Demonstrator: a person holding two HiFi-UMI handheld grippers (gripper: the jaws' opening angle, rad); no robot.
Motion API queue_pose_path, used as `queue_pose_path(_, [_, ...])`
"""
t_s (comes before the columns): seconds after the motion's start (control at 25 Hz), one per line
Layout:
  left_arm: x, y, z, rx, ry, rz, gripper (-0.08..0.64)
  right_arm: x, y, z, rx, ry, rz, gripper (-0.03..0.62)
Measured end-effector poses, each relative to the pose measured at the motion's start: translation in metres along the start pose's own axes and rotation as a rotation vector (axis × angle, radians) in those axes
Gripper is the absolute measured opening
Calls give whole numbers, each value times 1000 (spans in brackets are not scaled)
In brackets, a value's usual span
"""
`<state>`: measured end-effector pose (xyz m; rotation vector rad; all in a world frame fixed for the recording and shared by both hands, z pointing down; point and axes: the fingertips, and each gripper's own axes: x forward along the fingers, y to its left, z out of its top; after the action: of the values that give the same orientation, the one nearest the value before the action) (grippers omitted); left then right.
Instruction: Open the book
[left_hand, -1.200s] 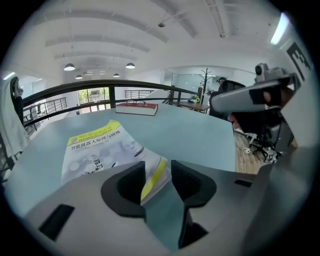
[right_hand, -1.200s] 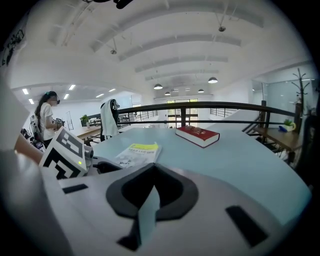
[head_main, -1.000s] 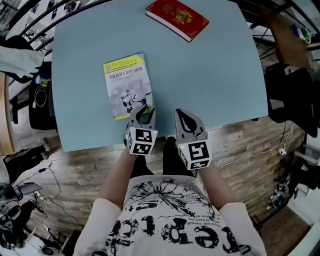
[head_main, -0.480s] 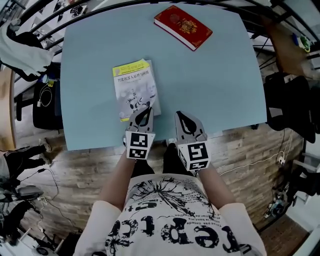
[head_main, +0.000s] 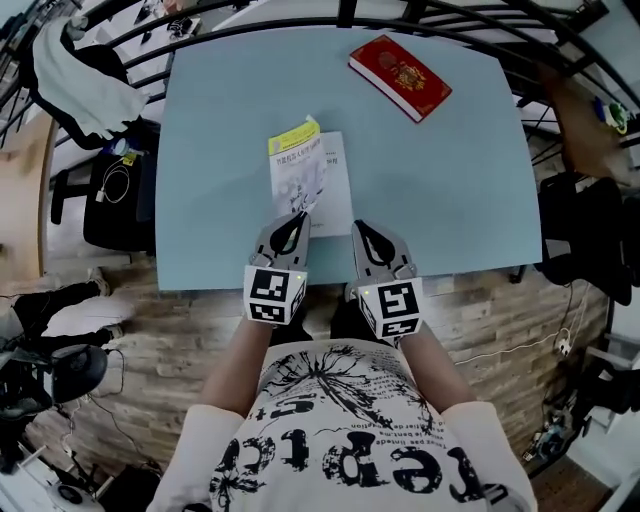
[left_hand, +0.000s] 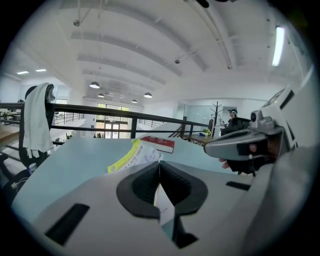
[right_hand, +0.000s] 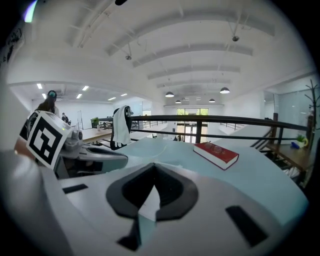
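The book (head_main: 335, 190) lies near the table's front edge, a white inner page showing. Its yellow-and-white cover (head_main: 297, 160) stands lifted and curled, and the cover (left_hand: 131, 156) also rises ahead in the left gripper view. My left gripper (head_main: 296, 218) is shut on the cover's lower edge. A thin white sheet shows pinched between its pads (left_hand: 170, 185). My right gripper (head_main: 362, 230) hovers just right of the book's near corner, jaws shut with nothing seen held. In its own view the right gripper (right_hand: 153, 167) has its tips touching.
A red hardcover book (head_main: 400, 77) lies at the far right of the light blue table (head_main: 220, 120); the red book (right_hand: 216, 154) also shows in the right gripper view. A black railing runs behind the table. A white cloth (head_main: 85, 85) hangs on a chair at the left.
The left jaws closed on the book's cover and rose, peeling it up off the white page. The right gripper moved forward beside the book.
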<state>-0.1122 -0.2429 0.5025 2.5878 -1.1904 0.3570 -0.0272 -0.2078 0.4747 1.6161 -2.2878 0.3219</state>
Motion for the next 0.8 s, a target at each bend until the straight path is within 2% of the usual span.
queue_pose_path(0.2, [-33, 43, 13, -69, -60, 73, 18, 14, 33, 14, -35, -13, 50, 11])
queue_pose_path(0.4, [-69, 96, -1, -139, -60, 179, 18, 31, 68, 24, -61, -21, 103, 11])
queue_pose_path(0.6, [-90, 137, -36, -197, -1, 245, 18, 47, 98, 24, -57, -20, 133, 11])
queue_pose_path(0.8, [-89, 171, -84, -223, 130, 298, 18, 59, 116, 17, -44, 0, 137, 11])
